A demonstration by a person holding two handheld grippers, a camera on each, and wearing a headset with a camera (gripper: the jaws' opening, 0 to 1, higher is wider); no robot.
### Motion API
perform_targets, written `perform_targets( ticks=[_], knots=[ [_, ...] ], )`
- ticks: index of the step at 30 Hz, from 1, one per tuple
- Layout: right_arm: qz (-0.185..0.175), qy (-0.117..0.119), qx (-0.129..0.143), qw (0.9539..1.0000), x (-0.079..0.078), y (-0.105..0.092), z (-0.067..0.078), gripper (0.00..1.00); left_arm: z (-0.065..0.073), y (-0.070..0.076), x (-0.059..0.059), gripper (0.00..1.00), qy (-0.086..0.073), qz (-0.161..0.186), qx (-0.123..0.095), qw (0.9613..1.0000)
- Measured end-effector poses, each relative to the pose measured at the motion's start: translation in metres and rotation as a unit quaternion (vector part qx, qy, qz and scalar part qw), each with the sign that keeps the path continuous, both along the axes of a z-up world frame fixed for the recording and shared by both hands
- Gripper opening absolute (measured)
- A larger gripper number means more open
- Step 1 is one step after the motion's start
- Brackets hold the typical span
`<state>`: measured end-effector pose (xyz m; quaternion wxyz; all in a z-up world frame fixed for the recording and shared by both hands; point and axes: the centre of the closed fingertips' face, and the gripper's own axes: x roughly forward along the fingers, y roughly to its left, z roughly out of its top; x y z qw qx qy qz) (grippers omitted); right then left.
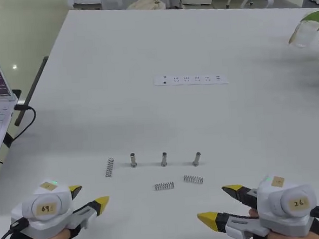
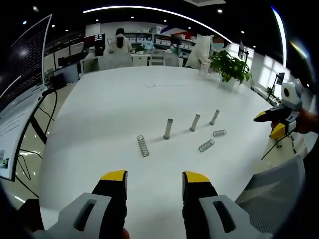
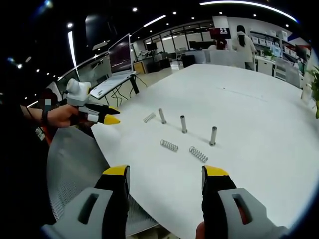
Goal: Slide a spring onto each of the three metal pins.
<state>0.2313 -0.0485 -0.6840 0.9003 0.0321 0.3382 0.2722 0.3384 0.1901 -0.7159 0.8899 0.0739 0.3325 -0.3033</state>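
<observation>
1. Three pins stood upright in a row on the table: left pin, middle pin and right pin. All were bare.
2. Three springs lay flat and loose. The left spring was just beside the left pin at its 9 o'clock. The middle spring was near the middle pin at 6 o'clock. The right spring was near the right pin at about 6 o'clock.
3. The left gripper hovered at 7 o'clock from the row, apart from every spring. Its jaws were spread wide and held nothing.
4. The right gripper hovered at 5 o'clock from the row, its jaws likewise wide apart and empty.
5. No spring was on a pin, so the task looked to be at its start, with the first pick-up pending.
6. The next move probably called for pinching one spring lightly across its coils, perhaps the right spring, which lay closest to the right gripper. The spring would then be lifted, turned on end and lined up over a pin top before lowering. A thin pin might tip, so the free gripper could steady it.
</observation>
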Motion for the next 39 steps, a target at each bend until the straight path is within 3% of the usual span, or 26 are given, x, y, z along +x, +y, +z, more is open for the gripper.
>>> perform_targets(
  ticks=[11, 22, 39],
  knots=[
    [0.003, -0.002, -0.002, 1.0000, 0.000, 0.001, 0.002, 0.57, -0.003, -0.004, 0.014, 0.35, -0.001, 0.006, 0.005, 1.0000],
    [0.005, 0.001, -0.002, 1.0000, -0.002, 0.001, 0.001, 0.57, -0.006, -0.012, 0.016, 0.34, 0.000, 0.000, 0.007, 1.0000],
    [0.004, 0.002, -0.003, 1.0000, -0.003, -0.001, 0.001, 0.56, -0.012, -0.024, 0.039, 0.28, 0.004, 0.000, 0.012, 0.9999]
  ],
)
